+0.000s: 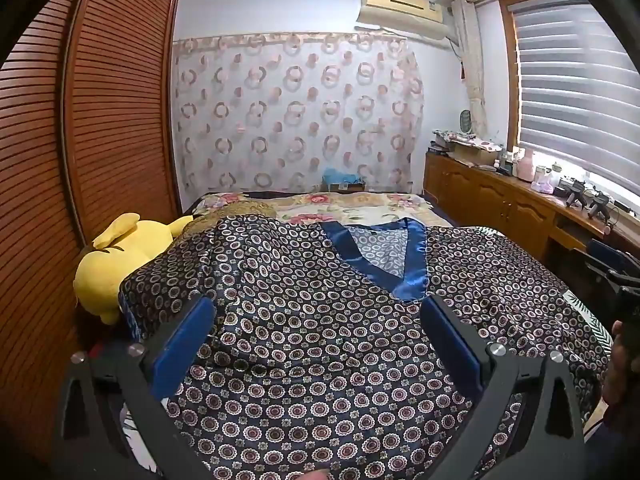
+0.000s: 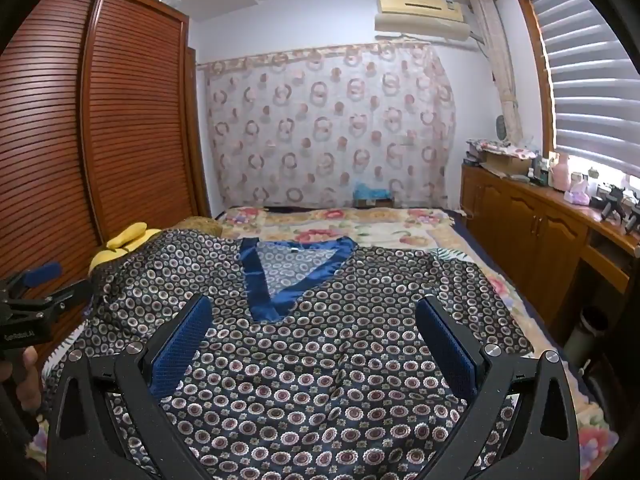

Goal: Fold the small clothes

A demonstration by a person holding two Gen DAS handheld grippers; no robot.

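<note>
Now, left wrist view: left gripper (image 1: 318, 322) hovers w/ jaws spread wide, nothing between the blue pads, tilted down over a dark patterned satin top (image 1: 304, 344) spread flat on the bed (image 1: 360, 204). Its blue V-neck collar (image 1: 376, 256) points toward the camera, just beyond the pads. A yellow plush toy (image 1: 116, 256) lies at the top's left sleeve, against the slatted wardrobe (image 1: 92, 120). Far right edge shows part of the other tool and a hand, blurred. Behind: ring-print curtain (image 1: 296, 112), AC unit (image 1: 400, 8), wooden worktop (image 1: 540, 196) under the window w/ small clutter. Right wrist view: right gripper (image 2: 314, 320) also has jaws fully apart and empty, above the top's chest area, collar slightly left of centre. Top covers most of the near bed; floral bedspread (image 2: 360, 224) shows past it. At left edge the left gripper appears from the side, held by a hand (image 2: 24, 376), apart from the fabric as far as I can tell.
</note>
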